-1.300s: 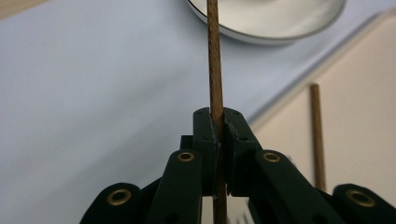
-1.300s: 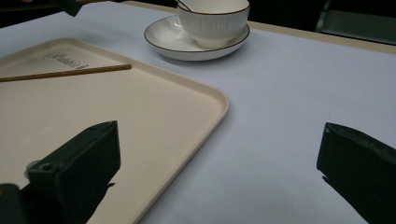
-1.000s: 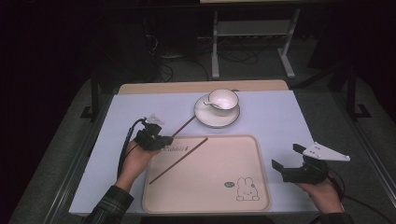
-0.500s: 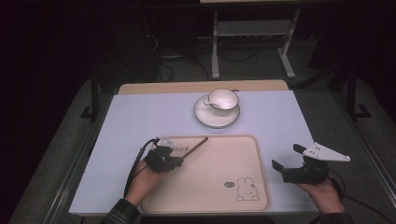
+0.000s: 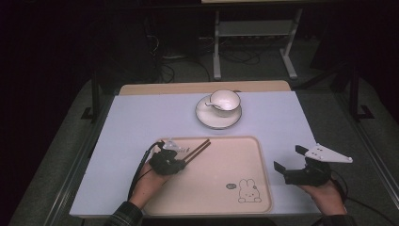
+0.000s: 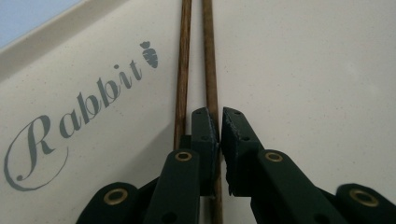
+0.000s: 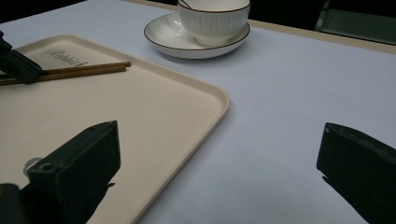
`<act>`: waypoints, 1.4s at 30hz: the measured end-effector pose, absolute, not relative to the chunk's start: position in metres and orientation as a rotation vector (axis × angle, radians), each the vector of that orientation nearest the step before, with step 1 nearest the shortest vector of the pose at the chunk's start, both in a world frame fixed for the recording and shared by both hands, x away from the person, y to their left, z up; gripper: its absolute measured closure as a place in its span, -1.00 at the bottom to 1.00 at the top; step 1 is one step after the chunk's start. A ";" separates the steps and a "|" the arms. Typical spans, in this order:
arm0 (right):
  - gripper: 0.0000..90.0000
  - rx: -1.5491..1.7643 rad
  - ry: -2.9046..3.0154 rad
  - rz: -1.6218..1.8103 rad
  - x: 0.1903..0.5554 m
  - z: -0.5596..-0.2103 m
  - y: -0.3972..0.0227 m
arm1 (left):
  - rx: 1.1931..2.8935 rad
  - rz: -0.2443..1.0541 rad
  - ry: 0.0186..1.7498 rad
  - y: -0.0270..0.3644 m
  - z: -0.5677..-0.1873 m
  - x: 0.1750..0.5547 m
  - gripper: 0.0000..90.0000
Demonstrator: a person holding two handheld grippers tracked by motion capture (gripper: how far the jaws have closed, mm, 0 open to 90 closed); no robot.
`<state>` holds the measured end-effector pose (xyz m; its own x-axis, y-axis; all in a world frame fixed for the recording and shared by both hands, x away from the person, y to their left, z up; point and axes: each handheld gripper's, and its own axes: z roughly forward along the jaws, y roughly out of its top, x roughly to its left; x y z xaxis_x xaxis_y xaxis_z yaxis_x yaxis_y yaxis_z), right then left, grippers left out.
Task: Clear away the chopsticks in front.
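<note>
I'm holding my left gripper (image 6: 219, 122) low over the beige plastic tray (image 5: 235, 160), near its far left corner; its jaws are pinched almost together on one of the two thin dark-brown wooden chopsticks (image 6: 210, 70); the second stick is lying just outside the left jaw, parallel and close, not gripped as far as I can judge. In the high view the left gripper (image 5: 181, 159) is sitting at the near ends of the chopsticks (image 5: 200, 148), which are pointing toward the tray's far rim, tips close to it. The grey "Rabbit" lettering with a small carrot (image 6: 74, 112) is showing on the tray floor beside the sticks.

My right gripper (image 5: 289, 165) is hovering off the tray's right edge above the pale blue table cover (image 5: 141, 117), jaws spread wide and carrying nothing. Beyond the tray the white ribbed cup (image 5: 225, 100) is standing on its white saucer (image 5: 219, 117), well apart from both grippers.

Risks, as judgement: grip is near one end, so the stick may be pivoting or drooping on lift; only one stick seems caught, so the pair may be splitting; the free stick may be rolling; a swing forward could be knocking the cup.
</note>
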<state>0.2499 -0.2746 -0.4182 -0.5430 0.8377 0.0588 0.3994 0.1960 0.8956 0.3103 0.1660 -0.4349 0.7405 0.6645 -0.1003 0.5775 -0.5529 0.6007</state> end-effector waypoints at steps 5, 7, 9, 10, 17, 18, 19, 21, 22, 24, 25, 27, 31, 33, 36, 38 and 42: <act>-1.00 1.150 2.032 1.309 0.250 -0.418 -0.274 | 2.310 0.172 0.933 0.166 -0.433 0.311 0.68; -1.00 1.150 2.031 1.310 0.250 -0.418 -0.274 | 2.277 0.150 0.915 0.165 -0.428 0.315 0.65; -1.00 1.151 2.032 1.308 0.250 -0.418 -0.274 | 2.266 0.115 0.876 0.161 -0.423 0.323 0.69; -1.00 1.149 2.033 1.308 0.250 -0.418 -0.274 | 2.259 0.116 0.862 0.157 -0.421 0.327 0.78; -1.00 1.154 2.034 1.306 0.251 -0.419 -0.274 | 2.291 0.091 0.775 0.118 -0.422 0.356 0.98; -1.00 1.150 2.034 1.307 0.250 -0.418 -0.274 | 2.288 0.086 0.769 0.108 -0.424 0.364 0.98; -1.00 1.150 2.034 1.307 0.250 -0.418 -0.274 | 2.288 0.086 0.769 0.108 -0.424 0.364 0.98; -1.00 1.150 2.034 1.308 0.250 -0.418 -0.275 | 2.289 0.084 0.767 0.100 -0.427 0.373 0.98; -1.00 1.150 2.031 1.310 0.250 -0.418 -0.275 | 2.286 0.091 0.769 0.094 -0.430 0.380 0.98; -1.00 1.149 2.033 1.309 0.250 -0.419 -0.275 | 2.292 0.094 0.764 0.091 -0.433 0.385 0.98; -1.00 1.149 2.033 1.309 0.250 -0.419 -0.275 | 2.292 0.094 0.764 0.091 -0.433 0.385 0.98; -1.00 1.150 2.035 1.309 0.249 -0.419 -0.276 | 2.297 0.101 0.767 0.089 -0.436 0.390 0.98; -1.00 1.156 2.027 1.310 0.248 -0.419 -0.278 | 2.298 0.100 0.795 0.097 -0.440 0.396 0.98; -1.00 1.158 2.028 1.307 0.248 -0.419 -0.279 | 2.311 0.111 0.805 0.101 -0.439 0.397 0.98; -1.00 1.159 2.026 1.308 0.248 -0.419 -0.278 | 2.302 0.107 0.841 0.117 -0.439 0.396 0.98; -1.00 1.158 2.030 1.303 0.248 -0.419 -0.278 | 2.294 0.105 0.858 0.124 -0.439 0.395 0.98; -1.00 1.159 2.028 1.305 0.248 -0.419 -0.278 | 2.282 0.098 0.893 0.142 -0.438 0.390 0.98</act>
